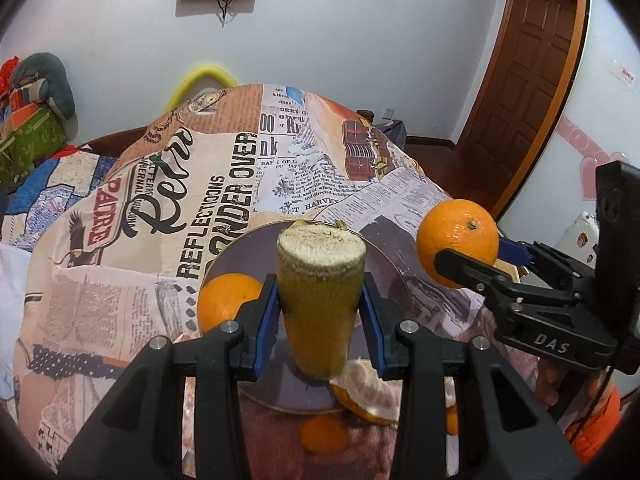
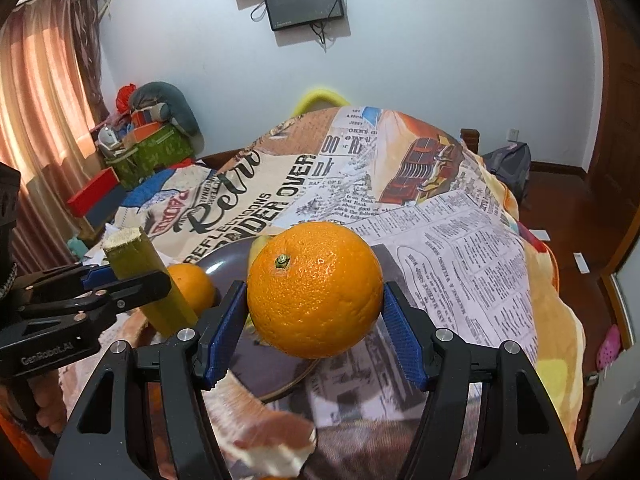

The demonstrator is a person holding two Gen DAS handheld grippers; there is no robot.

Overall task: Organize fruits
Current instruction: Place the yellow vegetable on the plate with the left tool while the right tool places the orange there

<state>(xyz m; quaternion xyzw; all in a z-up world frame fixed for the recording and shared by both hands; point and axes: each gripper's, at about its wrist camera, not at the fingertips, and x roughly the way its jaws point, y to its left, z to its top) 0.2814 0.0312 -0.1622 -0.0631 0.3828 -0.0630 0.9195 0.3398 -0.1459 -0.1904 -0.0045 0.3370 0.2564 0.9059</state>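
Observation:
My left gripper (image 1: 320, 312) is shut on a yellow-green sugarcane piece (image 1: 320, 300), held upright over a grey plate (image 1: 384, 268). One orange (image 1: 224, 300) lies on the plate's left side. My right gripper (image 2: 314, 320) is shut on a large orange (image 2: 314, 290), held above the plate's (image 2: 224, 260) right edge. In the left wrist view the right gripper (image 1: 472, 256) and its orange (image 1: 458, 240) show at right. In the right wrist view the left gripper (image 2: 116, 280) with the sugarcane (image 2: 148, 280) shows at left, and the plate's orange (image 2: 192, 284) beside it.
Orange peel (image 1: 368, 396) lies at the plate's near rim, also in the right wrist view (image 2: 264, 432). A small orange fruit (image 1: 324, 434) sits below the plate. A newspaper-print cloth (image 1: 200, 184) covers the table. A wooden door (image 1: 520, 80) stands at right.

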